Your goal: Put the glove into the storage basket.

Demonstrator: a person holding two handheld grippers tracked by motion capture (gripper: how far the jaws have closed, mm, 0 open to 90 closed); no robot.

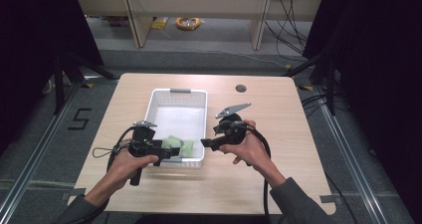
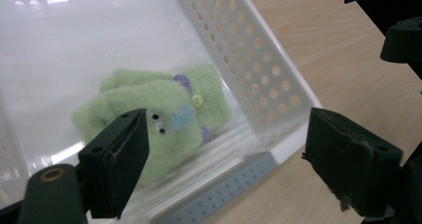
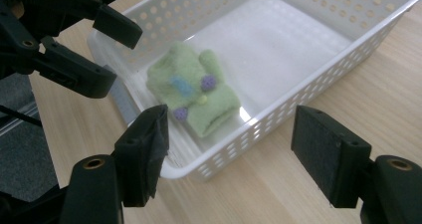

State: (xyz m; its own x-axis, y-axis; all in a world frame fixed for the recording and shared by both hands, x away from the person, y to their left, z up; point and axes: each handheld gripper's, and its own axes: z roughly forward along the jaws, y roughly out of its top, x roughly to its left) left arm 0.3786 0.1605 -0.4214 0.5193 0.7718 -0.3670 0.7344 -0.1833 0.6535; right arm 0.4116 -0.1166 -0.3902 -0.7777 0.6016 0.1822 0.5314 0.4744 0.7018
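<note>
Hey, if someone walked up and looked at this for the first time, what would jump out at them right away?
Probably the fuzzy green mitten with purple and blue patches, lying alone at the near end of the white perforated basket in the middle of the wooden table. Next, the two black grippers flanking that end: the left gripper over the basket's near left corner and the right gripper just outside its right wall, both with jaws open.

Bright overhead light; basket floor (image 2: 59,45) glares, toy soft.

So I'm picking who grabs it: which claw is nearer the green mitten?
Left. The left claw hangs right at the green mitten; the right claw sits just outside the basket.
</note>
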